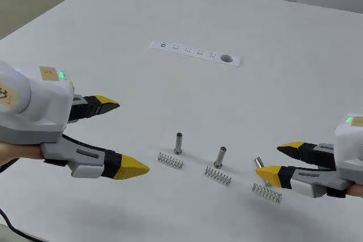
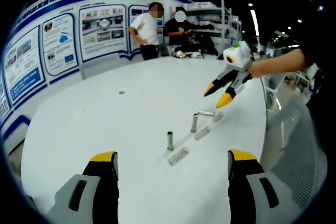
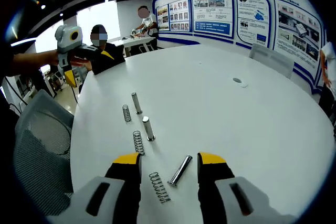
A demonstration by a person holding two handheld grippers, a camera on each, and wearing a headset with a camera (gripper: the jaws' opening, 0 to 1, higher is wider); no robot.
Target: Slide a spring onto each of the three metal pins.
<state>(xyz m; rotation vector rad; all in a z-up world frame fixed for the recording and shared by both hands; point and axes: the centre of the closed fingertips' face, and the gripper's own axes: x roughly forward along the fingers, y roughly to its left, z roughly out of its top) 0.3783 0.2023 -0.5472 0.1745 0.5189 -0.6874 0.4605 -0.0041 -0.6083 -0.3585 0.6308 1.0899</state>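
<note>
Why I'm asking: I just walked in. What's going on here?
A person holds the left tongs and right tongs, both open and empty, over a white table. Two pins stand upright; the third pin lies on its side by the right tongs. Three springs lie loose beside the pins, none threaded on yet.

Left gripper (image 2: 173,157): jaws wide apart, yellow tips at view bottom, above white table (image 2: 79,129).

Ahead, row running away to far right:
- near spring (image 2: 178,156) lying flat, just beside near pin (image 2: 170,140), upright
- middle spring (image 2: 202,132) lying beside middle pin (image 2: 194,123), upright
- far pin (image 2: 206,113) lying on its side, far spring (image 2: 218,116) just beside it

Right gripper (image 2: 217,96) hovers above far pin, yellow tips parted, pointing down-left, held by hand at right.

Far end: two people (image 2: 147,30) standing. Posters (image 2: 58,40) on left wall. Mesh chair (image 2: 299,145) at right.
</note>
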